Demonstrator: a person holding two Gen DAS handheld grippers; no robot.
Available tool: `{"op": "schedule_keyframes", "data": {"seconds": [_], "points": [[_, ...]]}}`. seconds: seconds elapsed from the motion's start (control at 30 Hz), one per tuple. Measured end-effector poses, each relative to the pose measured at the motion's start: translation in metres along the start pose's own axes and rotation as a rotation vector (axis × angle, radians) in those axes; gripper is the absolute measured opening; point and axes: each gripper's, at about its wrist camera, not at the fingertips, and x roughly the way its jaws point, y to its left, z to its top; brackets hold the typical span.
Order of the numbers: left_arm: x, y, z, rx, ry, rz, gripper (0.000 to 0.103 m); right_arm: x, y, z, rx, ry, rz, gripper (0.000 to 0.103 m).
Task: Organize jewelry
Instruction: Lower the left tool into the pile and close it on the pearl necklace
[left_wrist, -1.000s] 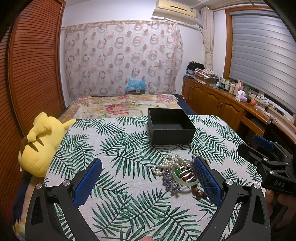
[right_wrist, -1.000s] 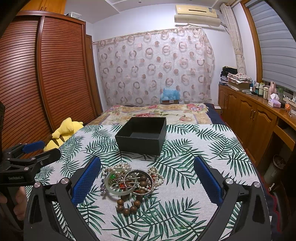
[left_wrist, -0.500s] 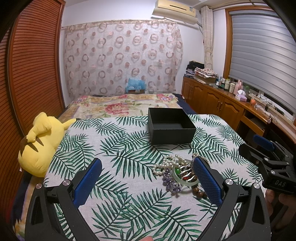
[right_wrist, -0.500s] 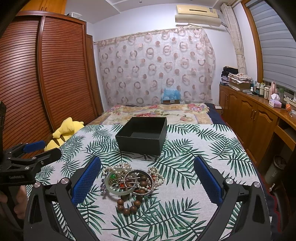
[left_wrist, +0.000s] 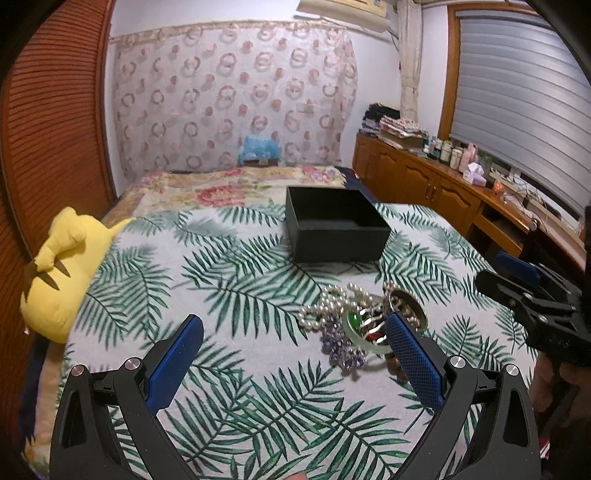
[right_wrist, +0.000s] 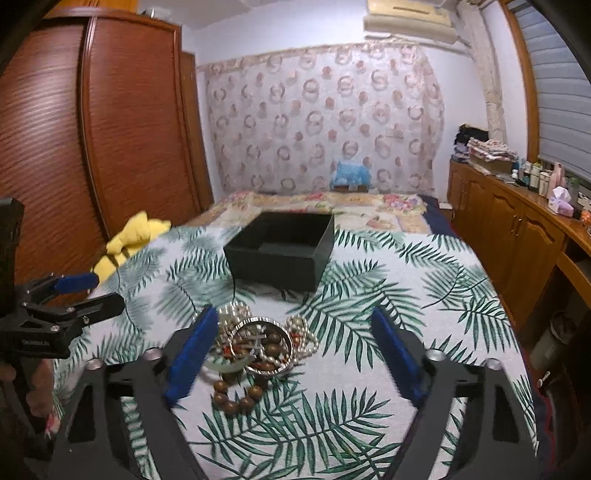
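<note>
On the leaf-print bedspread (left_wrist: 229, 295) I see one black box (right_wrist: 280, 254) beyond one jewelry pile (right_wrist: 258, 343); one yellow plush (left_wrist: 62, 273) sits aside. My left gripper (left_wrist: 291, 347) and right gripper (right_wrist: 291, 347) both gape, holding nothing, with the pile between the right one's fingers.

In the left wrist view the left tongs' (left_wrist: 293, 332) right pad covers the near-right part of the jewelry pile (left_wrist: 354, 325), including the wooden bead bracelet. From the right tongs (right_wrist: 293, 339), their left pad hides the pile's left edge and the jade bangle (right_wrist: 225, 363). The black box's (right_wrist: 280, 254) floor is mostly hidden behind its near wall. The right wrist view is motion-blurred.
</note>
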Motion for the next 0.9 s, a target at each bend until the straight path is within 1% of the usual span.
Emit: {"op": "schedule_keyframes", "data": {"seconds": [0.13,0.17,0.23,0.27,0.33,0.5,0.57,0.6,0.67,0.77,0.87,0.9], "points": [[0.012,0.001,-0.008,0.005,0.027,-0.025,0.095,0.021,-0.002,-0.006,-0.051,0.077,0.025,0.062],[0.014,0.002,-0.010,0.006,0.032,-0.028,0.095,0.026,-0.003,-0.008,-0.059,0.095,0.031,0.059],[0.018,0.002,-0.013,0.008,0.048,-0.038,0.095,0.037,-0.005,-0.011,-0.067,0.133,0.048,0.049],[0.021,0.001,-0.015,0.010,0.056,-0.043,0.095,0.043,-0.007,-0.012,-0.071,0.153,0.062,0.048],[0.025,0.000,-0.018,0.017,0.068,-0.048,0.095,0.051,-0.007,-0.014,-0.080,0.177,0.083,0.039],[0.034,-0.001,-0.025,0.017,0.104,-0.087,0.095,0.070,-0.006,-0.012,-0.097,0.229,0.142,0.027],[0.037,-0.003,-0.027,0.016,0.114,-0.102,0.095,0.079,-0.006,-0.011,-0.105,0.253,0.154,0.025],[0.038,-0.003,-0.028,0.016,0.116,-0.107,0.095,0.083,-0.007,-0.010,-0.106,0.260,0.159,0.021],[0.040,-0.004,-0.030,0.016,0.122,-0.115,0.087,0.089,-0.007,-0.009,-0.104,0.277,0.178,0.017],[0.044,-0.003,-0.031,0.001,0.138,-0.148,0.080,0.098,-0.010,-0.009,-0.099,0.302,0.194,0.015],[0.049,-0.003,-0.031,-0.004,0.151,-0.166,0.076,0.103,-0.011,-0.009,-0.105,0.317,0.207,0.014],[0.050,-0.003,-0.031,-0.003,0.155,-0.167,0.076,0.103,-0.010,-0.009,-0.109,0.321,0.210,0.012]]}}
